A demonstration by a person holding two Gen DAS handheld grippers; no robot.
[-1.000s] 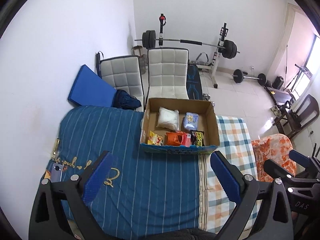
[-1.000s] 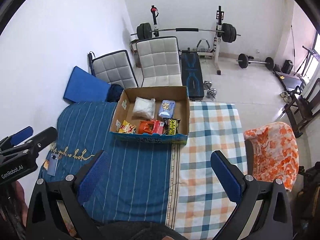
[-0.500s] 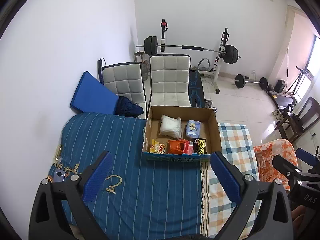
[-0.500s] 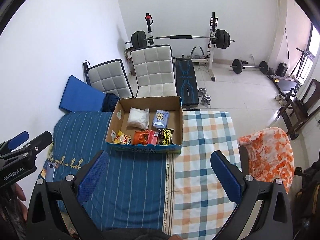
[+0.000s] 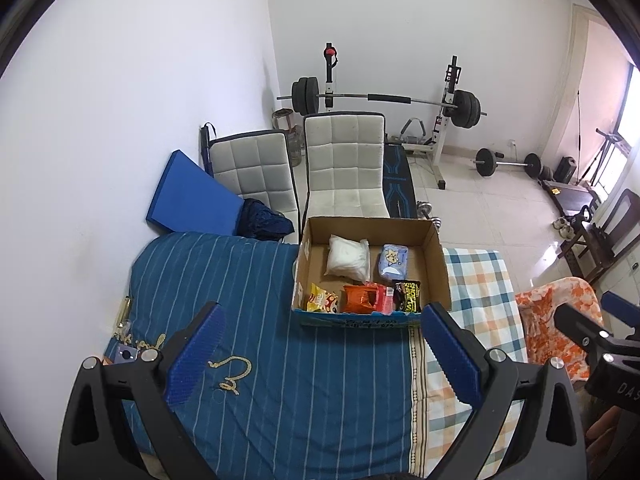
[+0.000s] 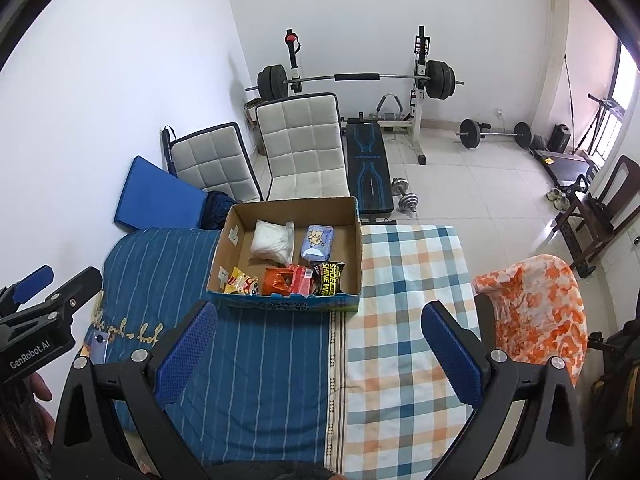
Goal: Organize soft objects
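Observation:
An open cardboard box (image 5: 438, 258) (image 6: 240, 224) sits on the cloth-covered table. Inside lie a white soft bag (image 5: 347, 258) (image 6: 272, 242), a pale blue tissue pack (image 5: 394, 260) (image 6: 318, 242), a yellow snack packet (image 5: 322, 303) (image 6: 240, 280), an orange-red packet (image 5: 362, 299) (image 6: 286, 280) and a black packet (image 5: 408, 297) (image 6: 329, 278). My left gripper (image 5: 320, 356) stands open, well short of the box, nothing between its blue pads. My right gripper (image 6: 318, 354) is open too, over the seam of the two cloths, also empty.
The table wears a blue striped cloth (image 5: 248, 280) and a checked cloth (image 6: 408, 280). A phone (image 6: 98, 346) lies at the left edge. An orange-patterned chair (image 6: 536, 304) stands right; two white chairs (image 6: 304, 148), a blue mat (image 5: 188, 196) and a weight bench (image 6: 368, 164) lie behind.
Both grippers have drawn back and risen from the table, so the box looks farther and lower in both views. Both stay open and empty.

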